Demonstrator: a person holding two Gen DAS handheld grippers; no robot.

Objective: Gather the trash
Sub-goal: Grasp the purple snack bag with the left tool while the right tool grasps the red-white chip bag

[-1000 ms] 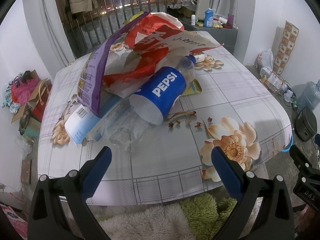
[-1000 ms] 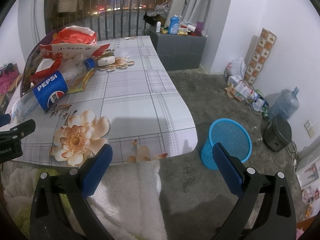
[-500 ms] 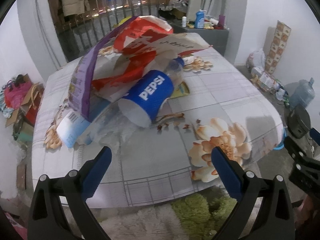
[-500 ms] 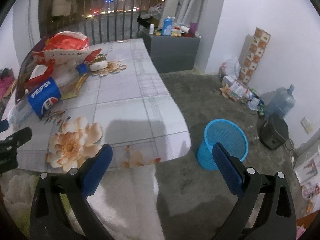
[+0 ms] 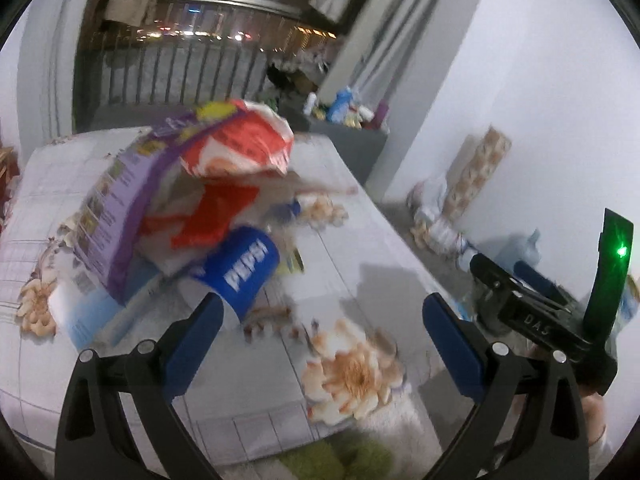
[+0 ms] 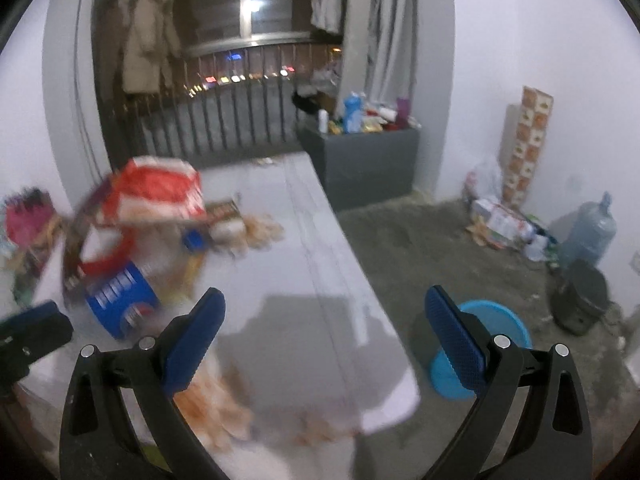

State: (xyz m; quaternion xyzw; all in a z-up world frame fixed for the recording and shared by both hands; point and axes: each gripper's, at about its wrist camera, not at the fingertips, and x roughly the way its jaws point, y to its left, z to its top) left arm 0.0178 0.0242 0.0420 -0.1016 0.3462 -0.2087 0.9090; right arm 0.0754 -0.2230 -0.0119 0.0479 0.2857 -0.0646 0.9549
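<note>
Trash lies in one heap on the far left part of the surface (image 5: 360, 240), which is covered by a pale checked cloth with printed flowers; in the heap are a clear plastic bottle with a blue Pepsi label (image 5: 240, 270), lying on its side, a crumpled red and white plastic bag (image 5: 240, 146) on top, and a purple printed wrapper (image 5: 116, 208) leaning at the left. The left gripper (image 5: 318, 330) is held above the near edge with its jaws released wide and nothing between them; the right gripper (image 6: 322, 326) is the same, wide apart and empty, further to the right. The round blue plastic basket (image 6: 504, 320) stands on the floor just beside the right corner of the surface, well apart from the heap. Both views are blurred, so small pieces in the heap cannot be told. I judge the step in hand is the reach to the first piece; the bottle is nearest to the left jaws and is the good choice; it is better to close across its labelled middle, because the round smooth body may roll or slip; the loose bag above may slide when the bottle comes out, so a slow pull is wise.
</note>
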